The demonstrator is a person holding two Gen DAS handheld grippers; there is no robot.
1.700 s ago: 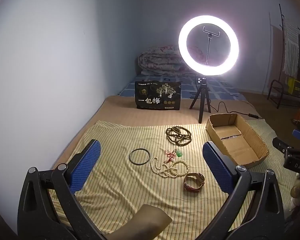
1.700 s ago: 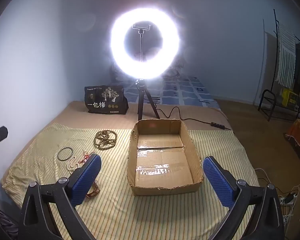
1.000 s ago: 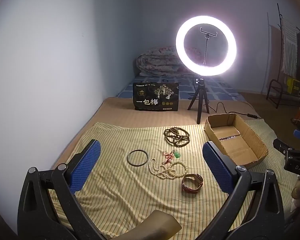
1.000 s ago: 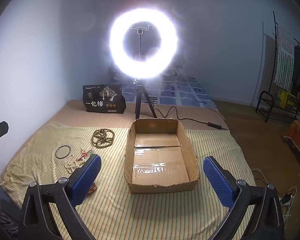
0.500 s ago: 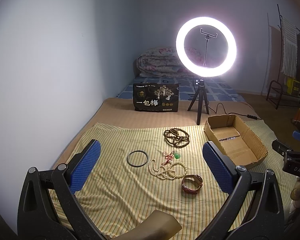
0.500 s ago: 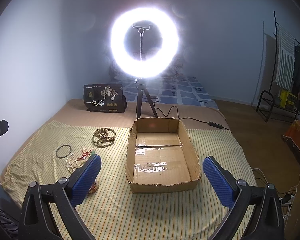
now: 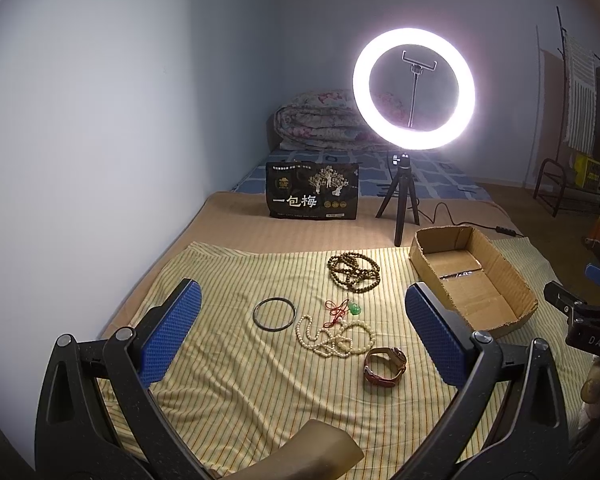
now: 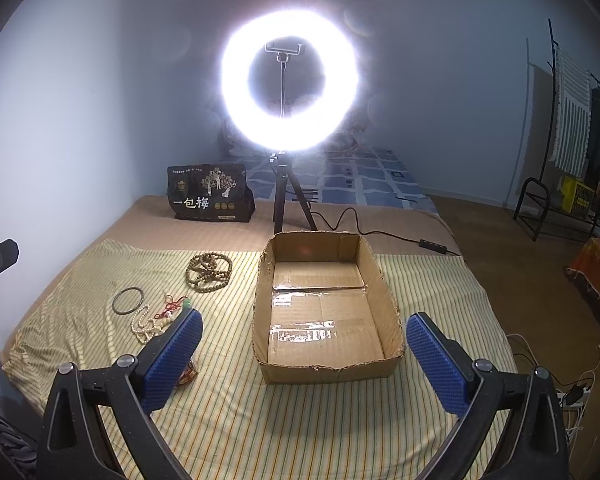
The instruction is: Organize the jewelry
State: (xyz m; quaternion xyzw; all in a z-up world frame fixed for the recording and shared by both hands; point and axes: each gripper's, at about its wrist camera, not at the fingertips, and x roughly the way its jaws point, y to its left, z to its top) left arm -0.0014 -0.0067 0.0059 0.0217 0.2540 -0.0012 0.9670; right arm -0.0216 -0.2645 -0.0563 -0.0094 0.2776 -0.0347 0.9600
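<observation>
A yellow striped cloth (image 7: 228, 368) is covering a bed beside a pale blue wall. A ring light (image 7: 414, 88) on a tripod is shining at the far side, and a folded quilt (image 7: 320, 124) is lying behind it. A black bag (image 7: 312, 196) is showing the writing "一包梅". On the cloth are lying a dark bead necklace (image 7: 354, 272), a black bangle (image 7: 275, 314), a white bead string (image 7: 336, 338), a green pendant (image 7: 355, 309) and a watch (image 7: 385, 362), all left of the empty cardboard box (image 8: 326, 308). The left gripper (image 7: 300, 340) and the right gripper (image 8: 304, 360) are both hanging wide open, holding nothing. "DAS" is readable on the right gripper's side in the left view.
</observation>
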